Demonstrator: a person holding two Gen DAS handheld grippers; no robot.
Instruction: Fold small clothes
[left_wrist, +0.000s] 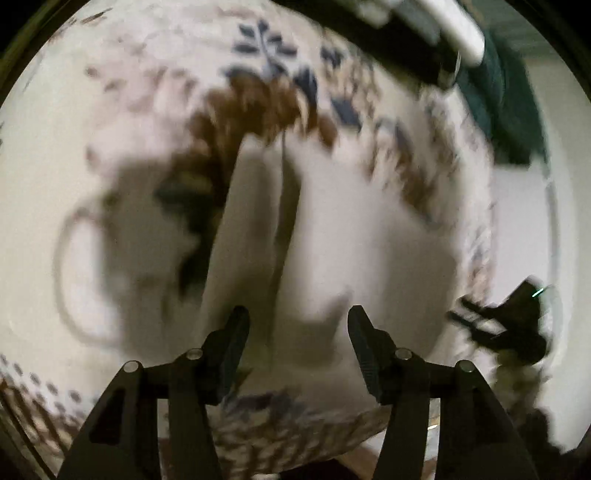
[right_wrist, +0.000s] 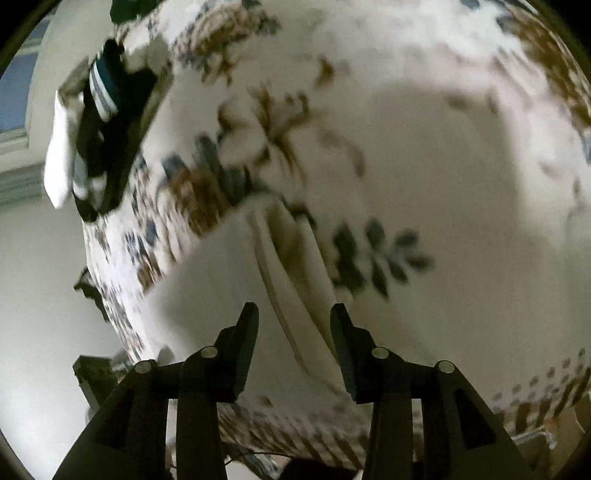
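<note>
Left wrist view: a white garment (left_wrist: 332, 229) is seen spread on a floral-patterned cloth (left_wrist: 122, 81), with a raised crease or fold running away from the left gripper (left_wrist: 298, 325). The jaws of that gripper are held wide, with nothing between them, and they straddle the near end of the crease, probably so that the fabric edge can be pinched. The right gripper (right_wrist: 294, 321) is seen from its own camera in the same posture over the garment's seamed edge (right_wrist: 280, 280), its fingers parted to a medium width and empty. Whether either gripper touches the fabric cannot be told, as both views are blurred. Beyond the garment, at the far edge of the cloth, a pile of dark and striped clothes (right_wrist: 103, 122) is kept apart, presumably awaiting folding.
</note>
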